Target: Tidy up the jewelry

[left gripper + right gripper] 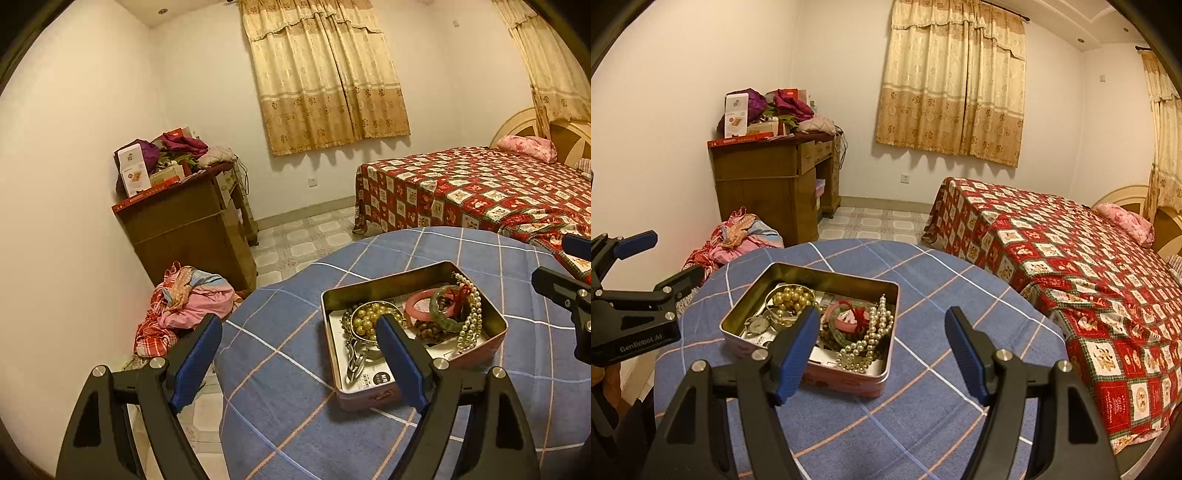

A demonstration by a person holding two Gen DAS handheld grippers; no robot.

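The open tin (809,325) sits on the blue checked cloth of the round table (923,424), somewhat toward the table's left side, and all the jewelry that can be seen lies inside it. At the tin's far-left corner is a heap of gold pearls (792,297) ringed by a metal bangle, with a watch (757,325) on its linked band just nearer. Toward the tin's right wall lie a pink bangle (423,306), a green bangle (448,306) tied with red thread, dark beads, and a white pearl strand (868,339) that drapes down to the near-right corner. The pieces overlap in 1 layer on printed paper, so they look gathered rather than sorted; that would fit either a jumble waiting to be set out or pieces collected into the tin.

The left gripper (299,354) hovers at the tin's near-left corner with its fingers spread wide and nothing between them. The right gripper (882,350) hovers over the tin's near-right edge, equally wide apart and empty. Both seem held above the rim so either could drop in from above.

The tin's upright walls block any sideways approach. Bare cloth lies to the right of the tin and in front of it; to its left the table edge is close, with the floor and a clothes pile (184,306) below.
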